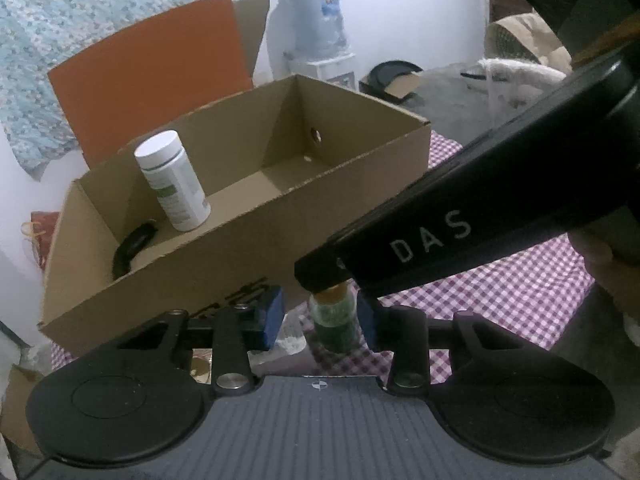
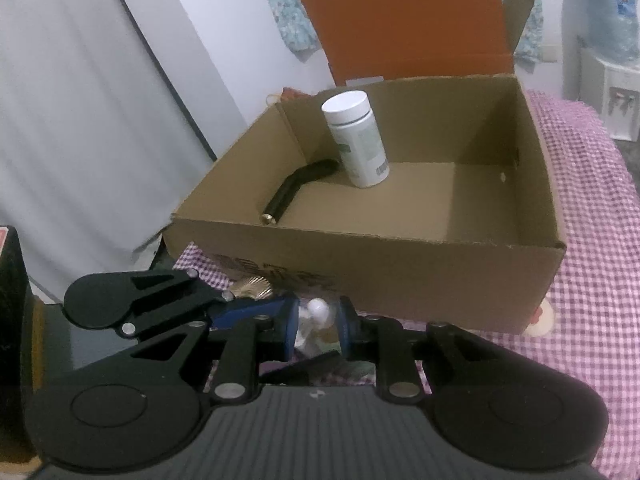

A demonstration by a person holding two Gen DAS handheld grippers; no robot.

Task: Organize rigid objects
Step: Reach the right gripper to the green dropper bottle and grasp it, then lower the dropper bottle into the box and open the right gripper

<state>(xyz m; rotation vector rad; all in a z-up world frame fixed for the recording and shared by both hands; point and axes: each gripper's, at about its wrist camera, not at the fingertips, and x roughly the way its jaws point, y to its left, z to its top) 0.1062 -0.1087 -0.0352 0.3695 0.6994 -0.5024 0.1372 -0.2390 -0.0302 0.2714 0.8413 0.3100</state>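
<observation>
An open cardboard box (image 1: 352, 196) stands on a purple checked cloth; it also shows in the right wrist view (image 2: 420, 272). Inside stand a white pill bottle (image 1: 172, 180) (image 2: 356, 138) and a bent black tube (image 2: 300, 184) (image 1: 132, 248). My left gripper (image 1: 320, 320) is open around a small green jar (image 1: 336, 320) with an orange cap, right pad touching or close to it. My right gripper (image 2: 318, 326) has its blue pads close on a small white figurine (image 2: 316, 318), just before the box's front wall. Its black body (image 1: 460, 216) crosses the left wrist view.
The orange box lid (image 2: 404, 20) stands up behind the box. A gold shell-shaped object (image 2: 252, 288) lies by the left gripper (image 2: 160, 300). A water dispenser (image 1: 320, 28) stands at the wall. The checked cloth (image 2: 600, 240) runs on to the right.
</observation>
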